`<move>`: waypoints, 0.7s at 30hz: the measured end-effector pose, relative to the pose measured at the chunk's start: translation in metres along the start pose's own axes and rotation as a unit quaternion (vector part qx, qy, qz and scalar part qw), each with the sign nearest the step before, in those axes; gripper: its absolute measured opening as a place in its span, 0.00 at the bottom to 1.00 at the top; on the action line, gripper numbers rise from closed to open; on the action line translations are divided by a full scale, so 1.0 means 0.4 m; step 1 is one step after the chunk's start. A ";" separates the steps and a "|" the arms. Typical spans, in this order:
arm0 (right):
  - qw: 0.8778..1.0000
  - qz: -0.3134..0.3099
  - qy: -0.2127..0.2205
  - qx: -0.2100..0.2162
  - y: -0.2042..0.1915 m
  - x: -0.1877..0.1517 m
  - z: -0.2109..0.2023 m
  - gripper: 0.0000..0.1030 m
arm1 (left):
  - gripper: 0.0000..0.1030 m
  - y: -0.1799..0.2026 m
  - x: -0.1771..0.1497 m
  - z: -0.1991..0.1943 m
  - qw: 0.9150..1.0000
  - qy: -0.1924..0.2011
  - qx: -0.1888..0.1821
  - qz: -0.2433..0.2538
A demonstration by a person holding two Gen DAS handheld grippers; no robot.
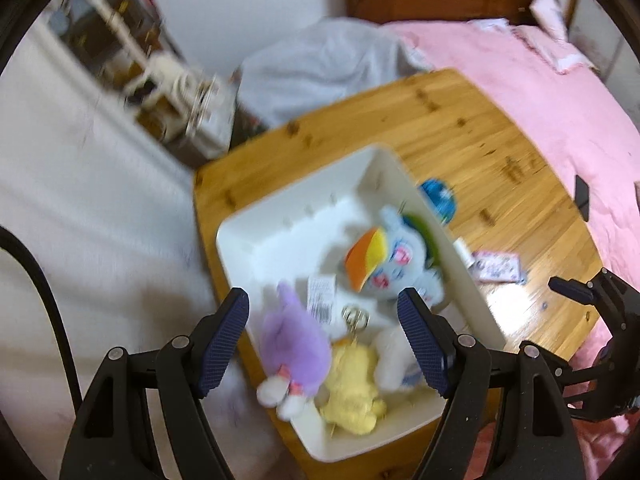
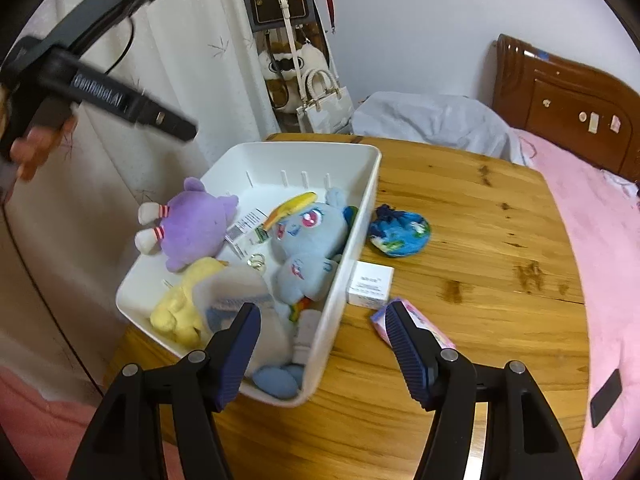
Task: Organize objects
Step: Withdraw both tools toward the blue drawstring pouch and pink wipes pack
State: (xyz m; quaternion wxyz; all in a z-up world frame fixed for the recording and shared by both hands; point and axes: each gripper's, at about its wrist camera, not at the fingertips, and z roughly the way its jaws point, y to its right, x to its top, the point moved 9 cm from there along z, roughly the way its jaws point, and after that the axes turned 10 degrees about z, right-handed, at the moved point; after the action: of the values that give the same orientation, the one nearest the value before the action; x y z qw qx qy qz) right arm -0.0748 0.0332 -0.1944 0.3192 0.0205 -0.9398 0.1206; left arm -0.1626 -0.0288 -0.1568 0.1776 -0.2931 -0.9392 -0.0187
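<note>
Round wooden table (image 2: 480,208), knotty pine planks, pushed against a bed with a pink cover (image 2: 592,248); brown wooden headboard (image 2: 568,108) with stickers at 2 o'clock in the right wrist view. Grey-white bedding heap (image 2: 432,120) at 12 o'clock behind the table. Cream curtain (image 2: 168,64) at 10 o'clock, handbags (image 2: 288,8) hanging on a rack beside it, white wall with a switch plate. Black phone-like slab (image 2: 606,398) on the pink cover at 4 o'clock.

White plastic bin (image 2: 360,216) sits on the table's left part, slotted inner wall. Inside: purple plush (image 2: 192,228) with white striped feet at the bin's 9 o'clock, blue pony plush (image 2: 308,240) with rainbow mane and pink eyes centre-right, yellow plush (image 2: 180,308) at 7 o'clock, a white-and-blue soft toy (image 2: 240,296) nearest the camera, paper tag and metal key ring between them.

On the table outside the bin: blue-green drawstring pouch (image 2: 400,232) just right of the bin wall, small white box (image 2: 370,288) touching the wall, pink packet (image 2: 416,320) partly behind a right finger.

Right gripper (image 2: 320,352) jaws apart, nothing clamped, over the bin's near corner. Left gripper (image 1: 324,340) jaws wide apart, empty, above the plush toys; left view motion-blurred. A hand (image 2: 36,148) holds the left tool at 10 o'clock.
</note>
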 end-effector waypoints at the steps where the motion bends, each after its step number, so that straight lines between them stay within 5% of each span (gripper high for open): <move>1: 1.000 -0.005 0.004 -0.006 0.010 -0.004 -0.008 0.64 | 0.77 0.009 0.017 -0.009 1.000 0.011 -0.001 0.009; 12: 0.997 -0.074 0.030 -0.022 0.075 -0.033 -0.054 0.64 | 0.78 0.106 0.161 -0.046 0.992 0.040 -0.005 0.117; 15: 0.993 -0.112 0.031 -0.023 0.082 -0.045 -0.056 0.64 | 0.78 0.143 0.199 -0.054 0.985 0.056 -0.009 0.161; 21: 0.986 -0.167 0.020 -0.014 0.102 -0.071 -0.047 0.64 | 0.78 0.264 0.253 -0.031 0.958 0.073 -0.046 0.272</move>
State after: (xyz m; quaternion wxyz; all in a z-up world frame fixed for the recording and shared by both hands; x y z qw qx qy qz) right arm -0.0456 0.0763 -0.2058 0.3535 0.1700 -0.9183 0.0532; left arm -0.1769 0.1119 -0.1175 0.2301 -0.5432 -0.8067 -0.0339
